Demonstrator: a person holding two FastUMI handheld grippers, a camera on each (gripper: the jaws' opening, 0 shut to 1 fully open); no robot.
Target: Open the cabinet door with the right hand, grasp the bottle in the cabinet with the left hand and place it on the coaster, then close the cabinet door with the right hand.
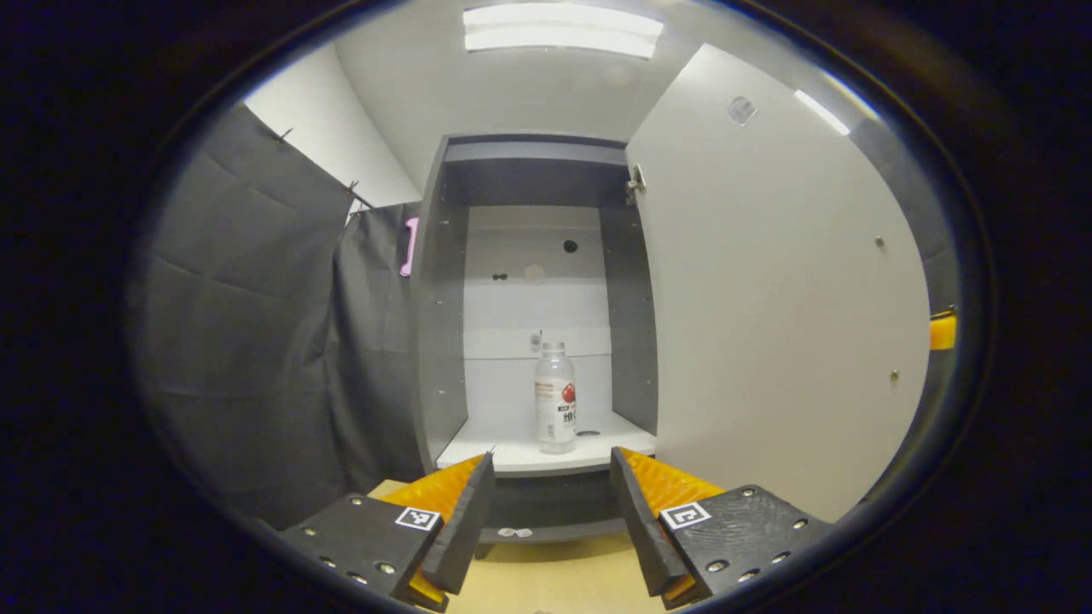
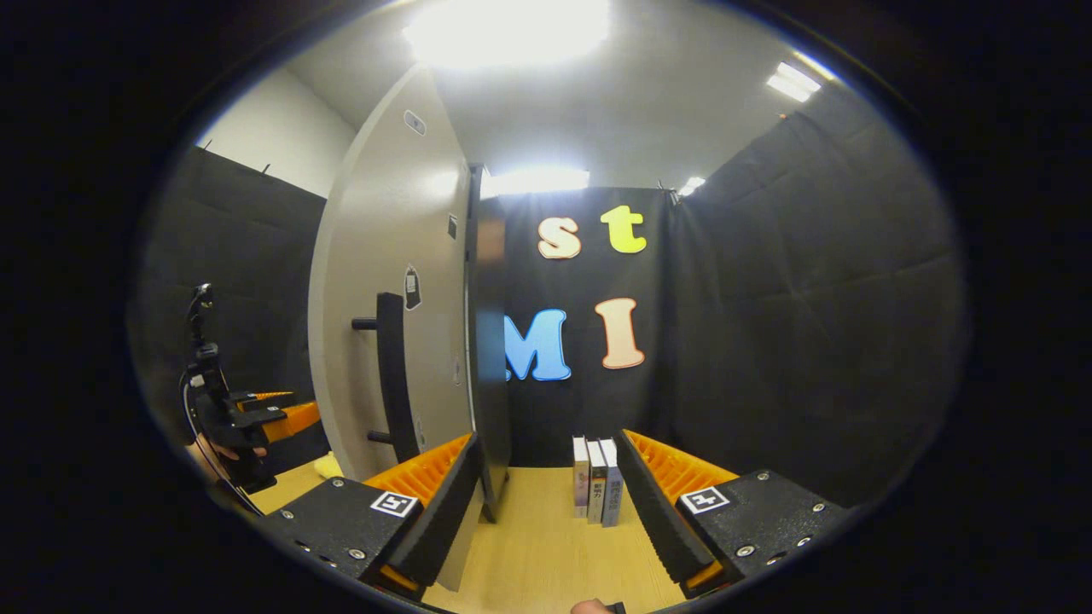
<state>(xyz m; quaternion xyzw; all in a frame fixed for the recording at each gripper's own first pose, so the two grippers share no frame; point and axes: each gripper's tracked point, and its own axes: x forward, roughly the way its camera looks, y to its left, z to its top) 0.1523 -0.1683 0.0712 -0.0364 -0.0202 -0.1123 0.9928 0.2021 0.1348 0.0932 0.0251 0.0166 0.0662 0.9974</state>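
Left gripper (image 1: 552, 499) released, jaws spread, lined up on bottle (image 1: 555, 398) but well short of it. Bottle upright on cabinet shelf (image 1: 486, 452), near the front edge. Cabinet door (image 1: 768, 298) swung wide open. Right gripper (image 2: 546, 503) also released, just beside door edge, handle (image 2: 391, 375) not gripped. Risks: tall light bottle tips backward if one finger nudges it first; door may drift into left arm's path, nothing holding it. Coaster location unknown.
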